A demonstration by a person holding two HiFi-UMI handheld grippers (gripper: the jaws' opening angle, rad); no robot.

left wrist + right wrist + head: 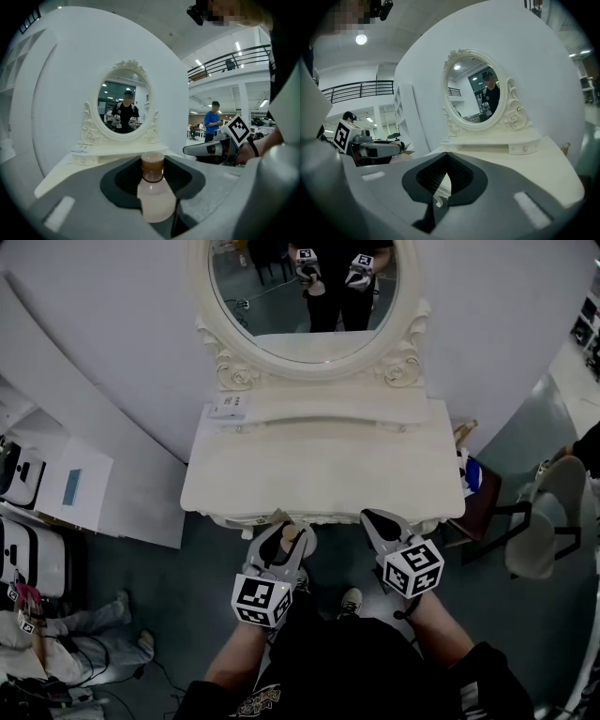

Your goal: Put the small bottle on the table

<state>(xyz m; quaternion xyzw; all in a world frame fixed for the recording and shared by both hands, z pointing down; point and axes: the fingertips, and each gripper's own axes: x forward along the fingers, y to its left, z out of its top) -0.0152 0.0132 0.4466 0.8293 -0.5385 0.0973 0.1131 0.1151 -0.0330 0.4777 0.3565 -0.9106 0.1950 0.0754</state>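
Observation:
A small pale pink bottle (292, 535) with a brown cap stands upright between the jaws of my left gripper (284, 522), which is shut on it just in front of the cream dressing table's (319, 474) front edge. In the left gripper view the bottle (154, 192) fills the gap between the jaws, with the table (56, 176) ahead and slightly left. My right gripper (375, 518) hovers beside it at the same front edge. In its own view the right gripper (446, 154) has its tips together and holds nothing.
An oval mirror (309, 287) rises at the back of the table above a raised shelf with a small white box (228, 410). A chair (548, 521) and a dark stool (480, 498) stand to the right. White cases (28, 512) lie on the floor at the left.

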